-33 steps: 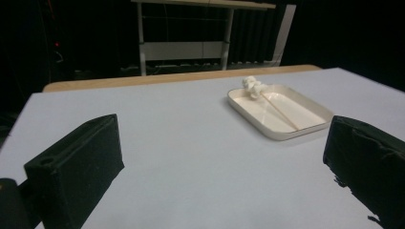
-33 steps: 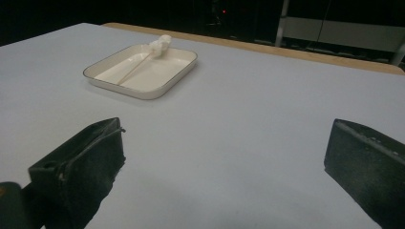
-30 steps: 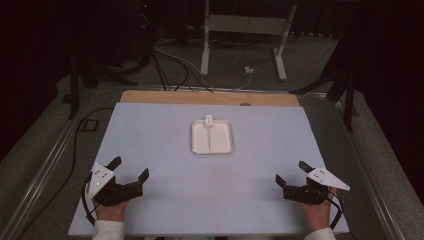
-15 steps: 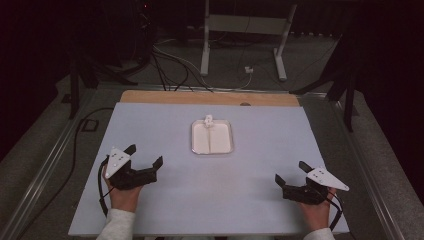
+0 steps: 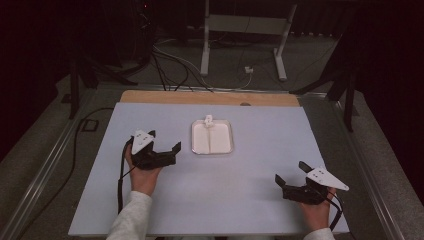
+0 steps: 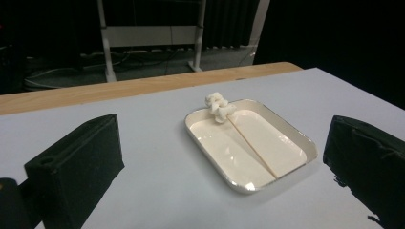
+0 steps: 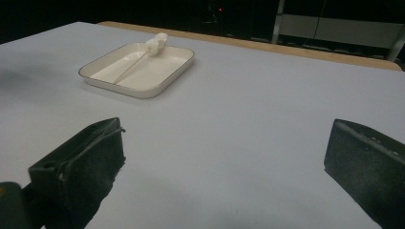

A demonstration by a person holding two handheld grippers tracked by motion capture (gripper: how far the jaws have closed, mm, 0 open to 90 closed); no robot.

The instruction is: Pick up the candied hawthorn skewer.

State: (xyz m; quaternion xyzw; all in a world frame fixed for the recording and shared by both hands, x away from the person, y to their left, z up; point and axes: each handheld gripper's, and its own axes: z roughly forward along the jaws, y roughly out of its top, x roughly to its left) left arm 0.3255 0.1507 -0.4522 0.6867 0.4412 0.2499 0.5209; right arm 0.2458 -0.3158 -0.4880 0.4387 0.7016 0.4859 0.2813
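I see the pale surface (image 5: 250, 200) with the white tray (image 5: 212, 137) at its far middle, a skewer with a white lump (image 6: 218, 107) inside. My left gripper (image 5: 163, 145), released, sits just left of it; my right gripper (image 5: 290, 173), released, rests near right.

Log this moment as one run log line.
left gripper: open, near tray | right gripper: open, low right on table | skewer: lying in tray, untouched
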